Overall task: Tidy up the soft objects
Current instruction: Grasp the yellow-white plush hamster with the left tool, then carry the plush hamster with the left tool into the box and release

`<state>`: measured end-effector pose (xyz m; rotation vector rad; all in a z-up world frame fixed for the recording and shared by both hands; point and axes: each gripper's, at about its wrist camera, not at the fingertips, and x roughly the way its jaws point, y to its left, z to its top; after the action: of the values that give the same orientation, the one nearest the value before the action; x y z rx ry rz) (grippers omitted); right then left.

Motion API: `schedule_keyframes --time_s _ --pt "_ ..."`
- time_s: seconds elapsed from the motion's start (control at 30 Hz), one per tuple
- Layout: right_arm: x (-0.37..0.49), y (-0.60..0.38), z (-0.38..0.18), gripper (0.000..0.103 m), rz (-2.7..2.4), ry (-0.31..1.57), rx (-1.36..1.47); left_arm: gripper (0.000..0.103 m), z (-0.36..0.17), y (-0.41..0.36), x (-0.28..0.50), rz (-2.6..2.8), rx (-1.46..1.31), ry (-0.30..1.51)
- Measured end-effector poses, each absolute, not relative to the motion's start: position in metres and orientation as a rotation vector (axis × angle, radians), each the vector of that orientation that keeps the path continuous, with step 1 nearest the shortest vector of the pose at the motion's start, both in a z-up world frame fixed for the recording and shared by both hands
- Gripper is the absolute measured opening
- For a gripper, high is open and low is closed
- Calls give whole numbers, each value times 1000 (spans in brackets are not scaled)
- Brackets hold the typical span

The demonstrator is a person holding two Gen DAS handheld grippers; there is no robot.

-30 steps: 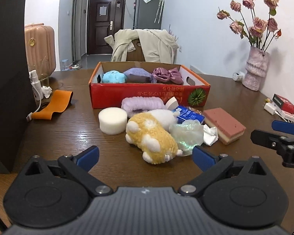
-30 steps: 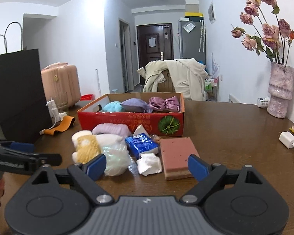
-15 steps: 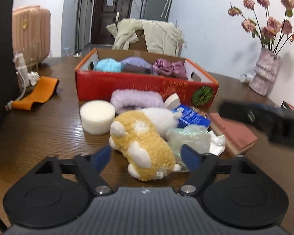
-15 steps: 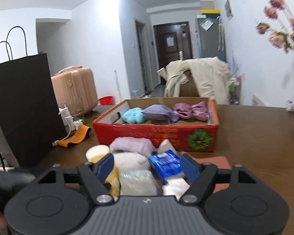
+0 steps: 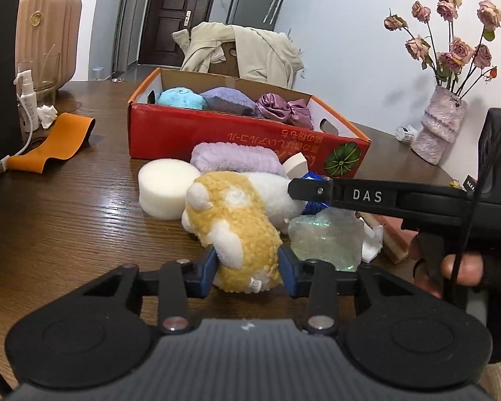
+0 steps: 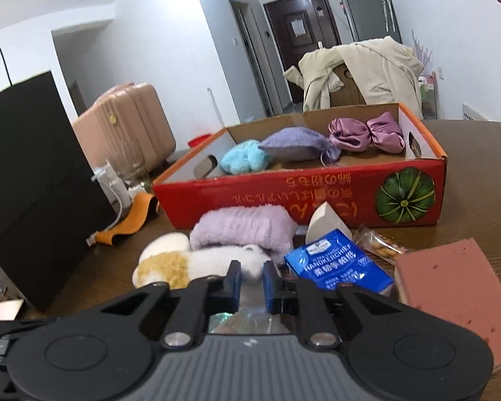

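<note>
Two grippers work at one pile of soft things on a brown wooden table (image 5: 66, 207).

Left wrist view: the left gripper (image 5: 247, 269) has just been closing, and its blue pads now press on the near end of a yellow and white plush toy (image 5: 233, 227) that lies on the table. Just left of the toy stands a round white sponge (image 5: 165, 188); behind it lies a lilac fluffy cloth (image 5: 237, 157). A clear crinkly bag (image 5: 327, 234) sits just right of the toy. Behind the pile stands a red cardboard box (image 5: 217, 137) that holds a light blue plush (image 5: 182, 98), a purple pouch (image 5: 228, 100) and a shiny mauve bundle (image 5: 280, 110). The right gripper reaches in from the right, its black finger (image 5: 312, 190) over the toy's white end, with a hand (image 5: 451, 267) on its handle. An orange band (image 5: 50, 143) lies far left, a vase of dried roses (image 5: 441, 127) far right.

Right wrist view: the right gripper (image 6: 251, 282) has just been closing; its pads stand close together with a little of the toy's white fur (image 6: 237, 260) seeming to lie between them, though I cannot tell whether they pinch it. A blue tissue pack (image 6: 337, 264) lies just right of the fingers, a pink sponge block (image 6: 451, 287) further right, a snack packet (image 6: 379, 242) between them and the box (image 6: 317, 197). A black paper bag (image 6: 33, 180) stands at the left.
</note>
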<state>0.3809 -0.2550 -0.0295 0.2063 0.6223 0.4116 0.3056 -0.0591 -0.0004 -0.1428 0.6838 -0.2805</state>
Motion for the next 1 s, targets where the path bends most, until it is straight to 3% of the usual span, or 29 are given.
schedule_keyframes --time_s 0.6,1.0 --pt "359 -245 35 6 413 498 143 36 58 -44 294 -338 -119 555" --pt "489 -242 67 6 365 566 231 36 101 -10 447 -419 -213 666"
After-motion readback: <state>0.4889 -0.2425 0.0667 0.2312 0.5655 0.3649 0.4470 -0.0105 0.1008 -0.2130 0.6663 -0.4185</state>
